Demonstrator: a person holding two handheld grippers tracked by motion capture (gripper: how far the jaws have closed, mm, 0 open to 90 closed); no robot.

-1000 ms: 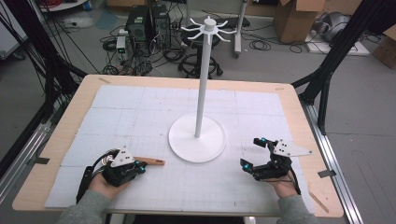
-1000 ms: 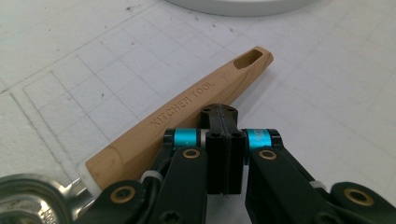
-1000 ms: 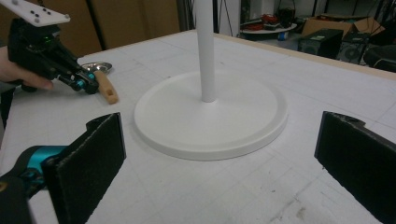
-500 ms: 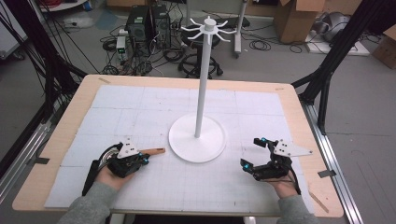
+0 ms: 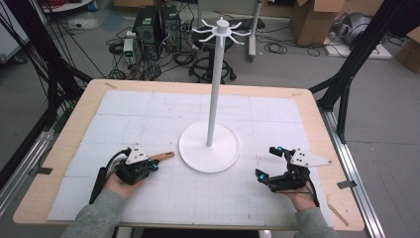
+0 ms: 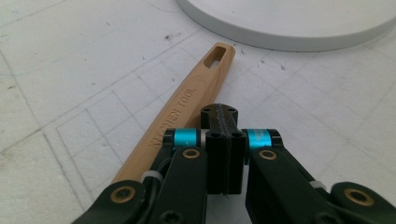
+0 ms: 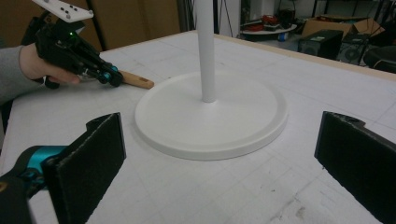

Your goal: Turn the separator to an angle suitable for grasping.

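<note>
Left gripper [image 5: 153,166] has its jaws pressed together. In its own view [image 6: 219,112] the pads meet with nothing visible between them, and the wooden handle lies just beside them on their left. Right gripper [image 5: 265,162] rests with its jaws spread wide and empty. It sits well clear of the work, probably parked until a second grip is needed.

Largest is the table [image 5: 317,114], covered by a white gridded mat [image 5: 148,109] that gives a flat, marked working surface. At its middle stands a white rack [image 5: 214,99]: a broad round base, a tall thin pole and a ring of hooks [image 5: 220,29] at the top. The heavy base likely keeps the pole steady when something is hung up high.

Smaller is the handle [image 5: 163,156], stamped "KITCHEN TOOL", with a slot cut through its far end [image 6: 219,53]. That slot is presumably what a hook would pass through. The handle lies low over the mat, its slotted tip pointing at the rim of the base and stopping just short of it. The right gripper view shows the same: the handle [image 7: 135,80] sticks out past the left gripper toward the base. Its near end runs under the gripper's linkage, so I cannot tell whether any part of the utensil is pinched below. A nudge with the jaws closed seems as likely as a hold.
</note>
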